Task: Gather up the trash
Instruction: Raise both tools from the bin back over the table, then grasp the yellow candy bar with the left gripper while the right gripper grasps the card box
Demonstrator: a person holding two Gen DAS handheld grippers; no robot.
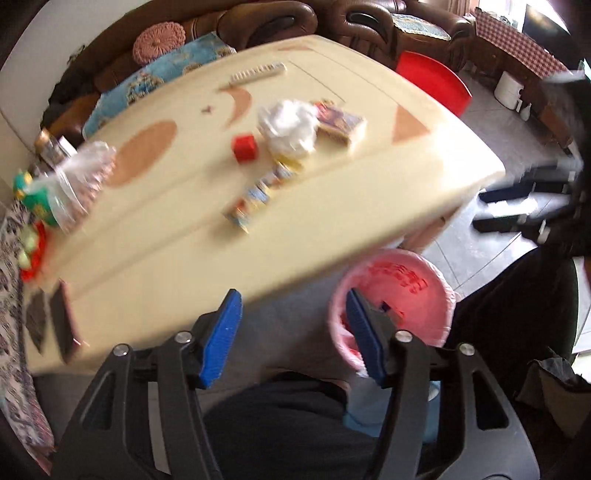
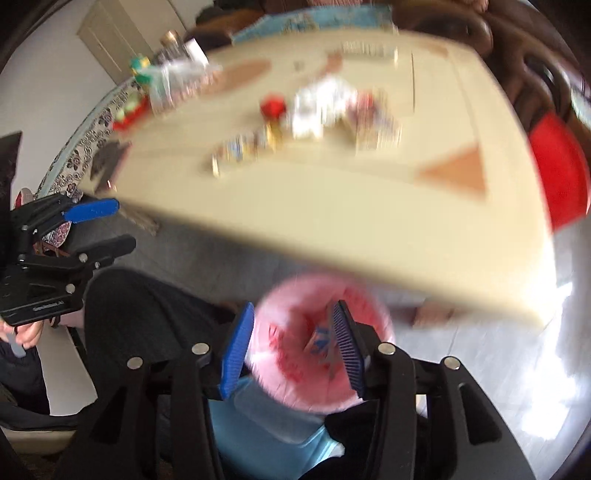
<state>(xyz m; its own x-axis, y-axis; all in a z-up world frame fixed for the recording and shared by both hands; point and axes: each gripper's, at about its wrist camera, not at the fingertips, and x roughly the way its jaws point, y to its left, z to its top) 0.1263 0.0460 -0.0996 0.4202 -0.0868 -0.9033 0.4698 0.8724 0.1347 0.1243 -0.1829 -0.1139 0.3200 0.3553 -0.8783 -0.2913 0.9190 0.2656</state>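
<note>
Both your hand-held grippers released, nothing between pads: left hand-held gripper, right hand-held gripper, above pink bin. Remaining trash up ahead on bench: white wad, wrapper strip, long axis diagonal. Left nearer.

Cream table, pink bin liner, red cube, blue gripper pads.

A brown leather sofa stands behind the cream table. A red stool sits beside it, and a comb lies near the table's far edge.
</note>
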